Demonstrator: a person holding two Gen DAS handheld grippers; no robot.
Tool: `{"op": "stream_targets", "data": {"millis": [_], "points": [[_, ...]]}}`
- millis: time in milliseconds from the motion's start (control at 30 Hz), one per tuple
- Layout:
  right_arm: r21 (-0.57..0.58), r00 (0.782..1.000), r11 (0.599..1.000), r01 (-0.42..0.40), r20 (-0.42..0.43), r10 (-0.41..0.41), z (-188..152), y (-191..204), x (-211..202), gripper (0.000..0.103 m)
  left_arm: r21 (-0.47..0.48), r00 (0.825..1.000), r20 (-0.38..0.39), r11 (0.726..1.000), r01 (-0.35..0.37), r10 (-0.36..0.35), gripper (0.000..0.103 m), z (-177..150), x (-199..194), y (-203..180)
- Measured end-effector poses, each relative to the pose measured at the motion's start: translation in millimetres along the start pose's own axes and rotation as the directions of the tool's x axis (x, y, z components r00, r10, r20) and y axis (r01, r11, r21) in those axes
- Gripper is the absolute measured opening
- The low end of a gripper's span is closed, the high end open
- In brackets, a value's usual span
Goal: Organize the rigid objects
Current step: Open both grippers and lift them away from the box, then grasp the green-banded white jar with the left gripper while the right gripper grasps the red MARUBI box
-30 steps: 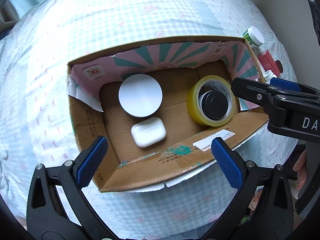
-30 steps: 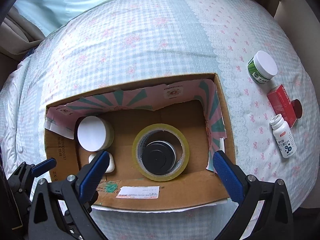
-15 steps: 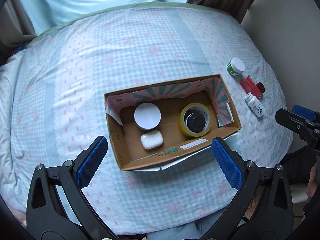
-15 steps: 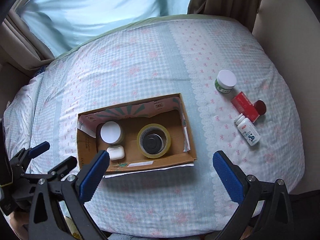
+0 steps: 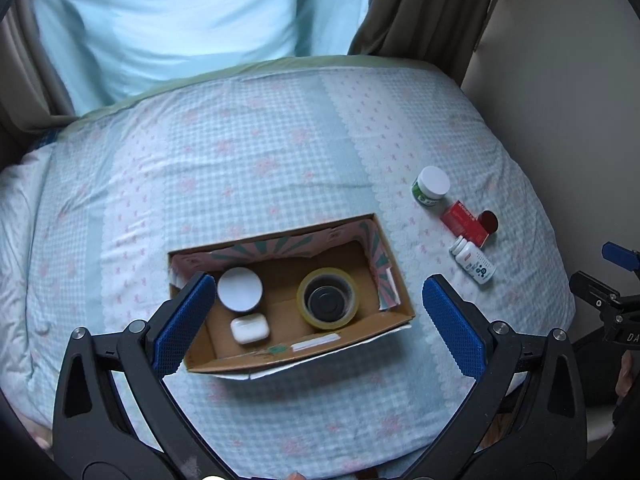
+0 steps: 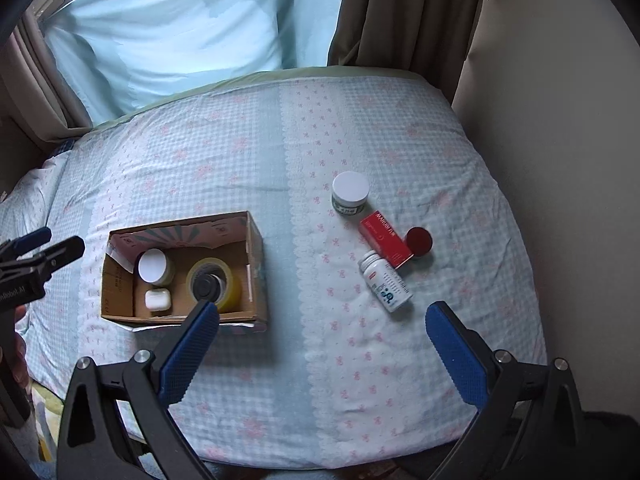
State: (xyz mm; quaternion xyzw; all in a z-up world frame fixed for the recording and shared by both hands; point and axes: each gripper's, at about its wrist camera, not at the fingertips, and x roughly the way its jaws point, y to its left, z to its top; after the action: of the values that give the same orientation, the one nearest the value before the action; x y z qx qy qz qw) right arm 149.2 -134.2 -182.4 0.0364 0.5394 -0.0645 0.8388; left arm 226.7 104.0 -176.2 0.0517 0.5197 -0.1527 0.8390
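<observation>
An open cardboard box (image 5: 396, 280) (image 6: 258, 256) sits on the bed. It holds a white-lidded jar (image 5: 240, 290), a white earbud case (image 5: 250, 329) and a yellow tape roll (image 5: 328, 298) around a dark round can. To its right lie a green jar with a white lid (image 6: 351, 194), a red carton (image 6: 386, 239), a red round lid (image 6: 419, 241) and a white pill bottle (image 6: 386, 280). My left gripper (image 5: 320, 324) is open and empty, high above the box. My right gripper (image 6: 320, 350) is open and empty, high above the bed in front of the loose items.
The bed has a blue-and-white checked cover (image 6: 240, 140). A light blue curtain (image 6: 180, 20) and a brown curtain (image 6: 400, 12) hang behind it. A beige wall (image 6: 560, 120) runs along the bed's right side.
Both grippers have pulled up and back from just above the box, so the whole bed now shows. The right gripper has also shifted right, toward the loose items. Both stayed open.
</observation>
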Motion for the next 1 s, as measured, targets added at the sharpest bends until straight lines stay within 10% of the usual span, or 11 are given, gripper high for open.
{"op": "stream_targets", "data": {"millis": [533, 1000], "points": [[-0.169, 0.994, 0.98, -0.105, -0.046, 0.099, 47.7, -123.8, 85.9, 0.102, 0.12, 0.989, -0.15, 0.992, 0.034, -0.016, 0.103, 83.5, 131.2, -164.8], [-0.248, 0.987, 0.961, -0.124, -0.128, 0.094, 55.6, -119.9, 208.4, 0.084, 0.271, 0.952, -0.307, 0.959, 0.081, 0.006, 0.103, 114.6, 294.7, -206.9]]}}
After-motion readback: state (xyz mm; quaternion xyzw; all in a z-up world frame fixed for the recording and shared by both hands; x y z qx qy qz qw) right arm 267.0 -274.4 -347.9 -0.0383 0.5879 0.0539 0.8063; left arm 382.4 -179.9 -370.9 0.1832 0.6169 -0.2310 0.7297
